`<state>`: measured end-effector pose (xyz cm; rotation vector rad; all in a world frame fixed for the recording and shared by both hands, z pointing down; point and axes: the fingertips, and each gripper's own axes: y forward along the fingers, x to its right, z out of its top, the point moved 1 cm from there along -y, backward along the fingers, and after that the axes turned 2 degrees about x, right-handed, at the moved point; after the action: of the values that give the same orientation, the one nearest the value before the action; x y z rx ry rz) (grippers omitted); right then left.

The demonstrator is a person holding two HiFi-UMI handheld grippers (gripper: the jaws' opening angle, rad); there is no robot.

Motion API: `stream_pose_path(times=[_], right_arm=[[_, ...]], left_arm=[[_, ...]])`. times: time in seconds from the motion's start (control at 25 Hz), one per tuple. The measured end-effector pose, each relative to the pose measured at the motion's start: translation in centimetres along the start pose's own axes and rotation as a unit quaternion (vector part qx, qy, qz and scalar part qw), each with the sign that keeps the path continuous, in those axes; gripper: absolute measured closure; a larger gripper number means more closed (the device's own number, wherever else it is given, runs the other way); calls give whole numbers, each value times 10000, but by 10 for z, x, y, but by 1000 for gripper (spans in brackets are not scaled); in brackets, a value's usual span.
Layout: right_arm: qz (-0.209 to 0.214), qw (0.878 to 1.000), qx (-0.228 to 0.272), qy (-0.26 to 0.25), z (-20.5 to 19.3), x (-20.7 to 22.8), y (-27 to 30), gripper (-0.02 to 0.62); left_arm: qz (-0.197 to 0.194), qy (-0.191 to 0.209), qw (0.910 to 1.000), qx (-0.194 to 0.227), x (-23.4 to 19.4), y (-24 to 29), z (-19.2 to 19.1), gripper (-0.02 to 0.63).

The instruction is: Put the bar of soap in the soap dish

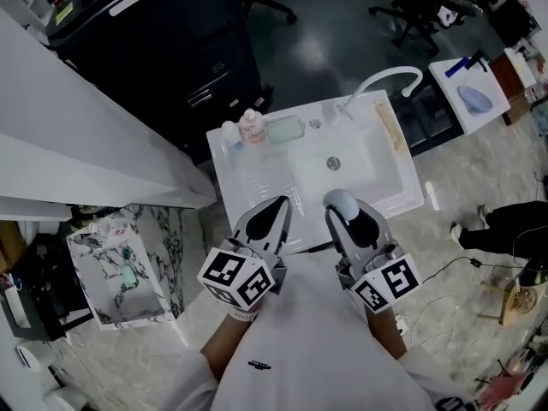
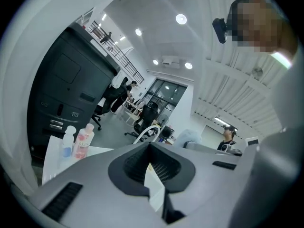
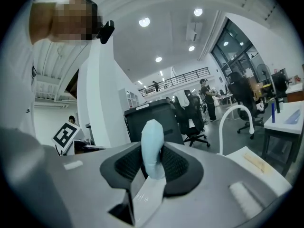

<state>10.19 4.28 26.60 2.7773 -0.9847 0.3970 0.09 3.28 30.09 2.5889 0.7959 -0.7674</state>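
Note:
A pale blue bar of soap (image 1: 340, 200) stands on edge between the pads of my right gripper (image 1: 342, 207), which is shut on it over the sink's front edge. In the right gripper view the soap (image 3: 153, 139) sticks up past the fingertips of that gripper (image 3: 153, 152). The pale green soap dish (image 1: 284, 129) lies on the back ledge of the white sink (image 1: 257, 187), beside a pink bottle (image 1: 251, 126). My left gripper (image 1: 276, 205) hovers to the left of the right one, its jaws shut with nothing in them (image 2: 150, 146).
A white faucet (image 1: 387, 79) arches over the basin, and a wooden strip (image 1: 393, 127) lies on the right rim. A small clear bottle (image 1: 229, 133) stands left of the pink one. A black cabinet (image 1: 163, 41) is behind, a marble-patterned bin (image 1: 120, 268) at the left.

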Motion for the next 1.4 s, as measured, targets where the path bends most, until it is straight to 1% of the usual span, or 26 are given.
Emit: stream_pose_path(times=[0.2,0.4,0.56,0.68,0.84,1.08,1.4], right_arm=[[57,9998,-159,-55,-5,-1,15,469],[86,9998,-157,-65,-4,3,23,469],[141,9998,-159,-6,-1,13,33,469],[208,9995,-237,24,-1,17,40,469],[338,9989,-310,-75,-3,20,53,469],[380,9983,-439,-26,-12,28,68,469],[535,9969,-578,-90,-17,45,97,469]], left_arm=[[94,-163,9998,90,-15,-3,3,597],[144,-185,9997,9,-23,-3,-2,598],[260,-179,9995,35,-29,3,2,598],[339,-239,9991,26,-33,6,3,598],[368,-237,9990,2,-39,11,5,598],[470,-272,9985,-42,-50,17,3,598],[598,-387,9974,-71,-63,30,3,598]])
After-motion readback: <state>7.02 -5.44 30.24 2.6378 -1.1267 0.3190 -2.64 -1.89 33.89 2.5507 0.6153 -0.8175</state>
